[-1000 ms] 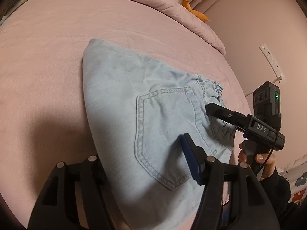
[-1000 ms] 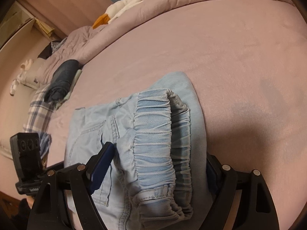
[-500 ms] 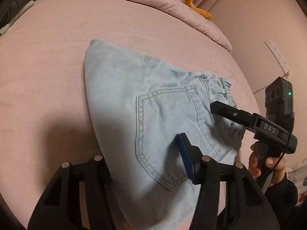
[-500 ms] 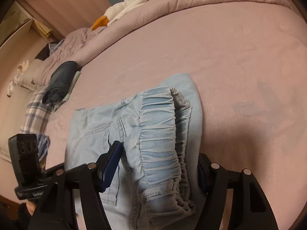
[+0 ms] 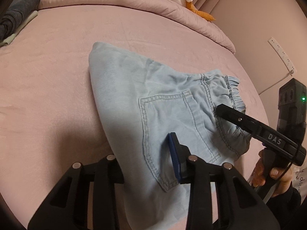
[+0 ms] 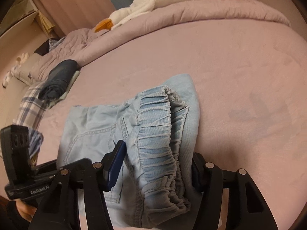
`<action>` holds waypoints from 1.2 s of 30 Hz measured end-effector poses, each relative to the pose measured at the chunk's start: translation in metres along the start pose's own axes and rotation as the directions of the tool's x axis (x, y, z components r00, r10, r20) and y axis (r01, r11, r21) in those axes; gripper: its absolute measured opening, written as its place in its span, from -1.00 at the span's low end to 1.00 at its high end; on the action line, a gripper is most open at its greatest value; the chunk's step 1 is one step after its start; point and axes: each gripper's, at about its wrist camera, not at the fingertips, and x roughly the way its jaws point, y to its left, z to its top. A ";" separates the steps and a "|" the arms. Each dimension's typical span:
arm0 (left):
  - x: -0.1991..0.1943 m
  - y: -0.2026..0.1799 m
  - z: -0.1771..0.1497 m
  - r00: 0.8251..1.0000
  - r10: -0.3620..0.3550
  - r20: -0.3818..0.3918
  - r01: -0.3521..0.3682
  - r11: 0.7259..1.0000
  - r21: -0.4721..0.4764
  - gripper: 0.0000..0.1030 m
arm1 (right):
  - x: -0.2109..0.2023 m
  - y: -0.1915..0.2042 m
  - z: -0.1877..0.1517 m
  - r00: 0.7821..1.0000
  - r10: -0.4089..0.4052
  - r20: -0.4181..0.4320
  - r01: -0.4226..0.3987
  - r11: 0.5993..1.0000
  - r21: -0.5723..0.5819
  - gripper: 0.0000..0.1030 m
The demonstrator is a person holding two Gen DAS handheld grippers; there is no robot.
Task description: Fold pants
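Both claws have backed off a bit since a second ago, so more pink bed [image 5: 57, 76] shows. Soft light-blue denim pants [image 5: 134, 99] lie folded mid-frame on the velvety bed, stitched back pocket up, ruched elastic waistband [image 6: 159, 126] bunched at right. Left claw [image 5: 145, 164] sits spread wide over the lower fold; right claw [image 6: 155, 168] spread wide around the waistband, neither pinching.

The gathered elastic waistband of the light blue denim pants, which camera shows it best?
The right wrist view: the gathered elastic waistband fills the foreground between the right gripper fingers. The left wrist view shows only its ruffled edge at the far side.
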 end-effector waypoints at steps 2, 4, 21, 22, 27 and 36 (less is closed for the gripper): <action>-0.001 -0.002 0.001 1.000 0.002 0.004 -0.002 1.000 0.002 -0.39 | -0.004 0.003 -0.001 1.000 0.001 0.013 -0.001 1.000 -0.007 0.13; -0.001 -0.003 0.003 1.000 0.004 0.007 -0.004 1.000 0.002 -0.39 | -0.006 0.004 -0.001 1.000 0.008 0.019 -0.008 1.000 -0.007 0.12; -0.016 -0.019 -0.001 0.999 -0.011 0.039 0.010 1.000 0.021 -0.39 | -0.017 0.016 -0.006 0.998 0.033 0.054 -0.032 0.999 -0.007 0.00; -0.016 -0.020 -0.001 0.999 -0.014 0.039 0.013 1.000 0.019 -0.39 | -0.017 0.017 -0.006 0.998 0.031 0.053 -0.031 1.000 -0.008 0.00; -0.019 -0.022 0.000 0.999 -0.018 0.045 0.017 1.000 0.022 -0.39 | -0.018 0.021 -0.007 0.997 0.039 0.059 -0.039 0.999 -0.008 -0.05; -0.028 -0.023 -0.004 0.998 -0.028 0.064 0.026 0.999 0.029 -0.59 | -0.021 0.029 -0.008 0.996 0.060 0.072 -0.059 0.998 -0.020 -0.10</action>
